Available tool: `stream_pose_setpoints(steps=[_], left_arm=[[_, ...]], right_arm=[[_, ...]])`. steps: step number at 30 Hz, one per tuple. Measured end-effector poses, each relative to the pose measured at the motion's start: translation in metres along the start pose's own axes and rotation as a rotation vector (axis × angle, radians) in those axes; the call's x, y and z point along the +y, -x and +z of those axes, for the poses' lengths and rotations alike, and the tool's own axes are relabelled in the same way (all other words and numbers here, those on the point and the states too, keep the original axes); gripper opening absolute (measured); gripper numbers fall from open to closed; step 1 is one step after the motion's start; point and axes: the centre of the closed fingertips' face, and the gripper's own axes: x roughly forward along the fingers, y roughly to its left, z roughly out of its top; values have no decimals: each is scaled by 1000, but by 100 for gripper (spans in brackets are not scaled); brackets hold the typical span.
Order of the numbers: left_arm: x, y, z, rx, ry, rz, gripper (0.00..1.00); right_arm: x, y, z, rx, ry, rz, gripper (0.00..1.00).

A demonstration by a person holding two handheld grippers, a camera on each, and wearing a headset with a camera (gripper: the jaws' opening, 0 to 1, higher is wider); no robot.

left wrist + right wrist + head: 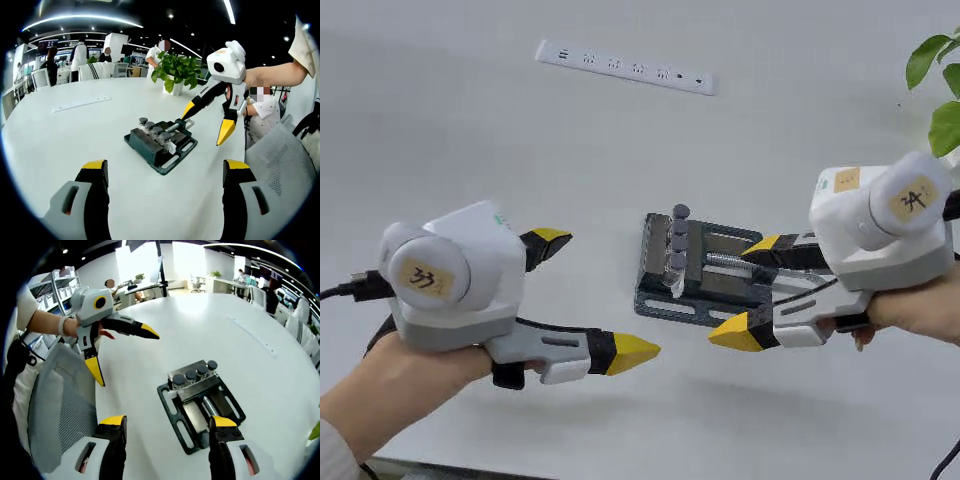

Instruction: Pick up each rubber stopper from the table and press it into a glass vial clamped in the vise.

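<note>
A dark metal vise (720,285) sits on the white table (520,150), clamping a row of several glass vials (676,255), each capped with a dark rubber stopper (681,211). The same vise (161,145) (202,405) and its stoppers (151,127) (196,373) appear in both gripper views. My left gripper (593,295) (165,167) hovers left of the vise, open and holding nothing. On the opposite side, my right gripper (745,290) (167,421) is open over the vise's screw end, also holding nothing. Each gripper faces the other: right gripper (206,124), left gripper (124,354).
A white power strip (625,67) lies at the far side of the table. A potted plant (940,90) (175,72) stands at the right edge. A grey mesh chair (60,405) (280,165) is by the table. People stand in the background room.
</note>
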Motion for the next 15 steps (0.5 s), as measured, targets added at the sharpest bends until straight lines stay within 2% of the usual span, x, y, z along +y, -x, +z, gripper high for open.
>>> stream_pose_setpoints(steps=[2,10,15], left_arm=[[-2,2,1,-3,-3,-1,96],[-1,12,3,4,-12,28,99],[-3,17,1,21,-31,31,99]], right_arm=[[0,3,-4,-28,-49,-16,68],[-5,24,-28,-121,-134,-94,78],[-3,33,-43,-150,-169,-127,81]])
